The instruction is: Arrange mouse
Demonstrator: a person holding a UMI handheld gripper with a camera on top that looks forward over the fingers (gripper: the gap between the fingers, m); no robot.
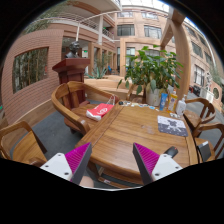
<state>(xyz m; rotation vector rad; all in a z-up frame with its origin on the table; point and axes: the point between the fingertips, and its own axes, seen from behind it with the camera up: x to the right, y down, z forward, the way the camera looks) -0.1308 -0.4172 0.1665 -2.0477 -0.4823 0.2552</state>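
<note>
In the gripper view, the gripper [112, 152] hung above the near edge of a wooden table [125, 128], pointed forward across it and slightly downward. Its two fingers stood wide apart, the magenta pads [72, 160] on their inner faces showing as flat, wedge-like shapes. Nothing was held between them; only the table's near edge and the ground below showed in the gap.

The table top was made of warm brown slats with a rounded outline and a smooth, slightly glossy finish. A small dark rounded object [171, 152], probably the mouse, lay at the table's near right edge, just beside the tip of the right finger and outside the gap; it was too small to make out its shape further. Farther along the right edge lay a flat magazine [171, 125] with a printed, glossy cover. At the far right corner a blue bottle [163, 99] stood upright; what it held could not be told. Just behind it rose a leafy green plant [150, 68], whose pot was hidden from sight.

Wooden armchairs with curved arms ringed the table. One chair [70, 100] at the far left edge carried a soft red and white bundle [99, 110] on its seat. Another chair [20, 142] stood at the near left, and a third [204, 110] at the right. Beyond the far left chair stood a dark wooden lectern [70, 72], and red brick buildings [40, 45] with windows closed in the courtyard.
</note>
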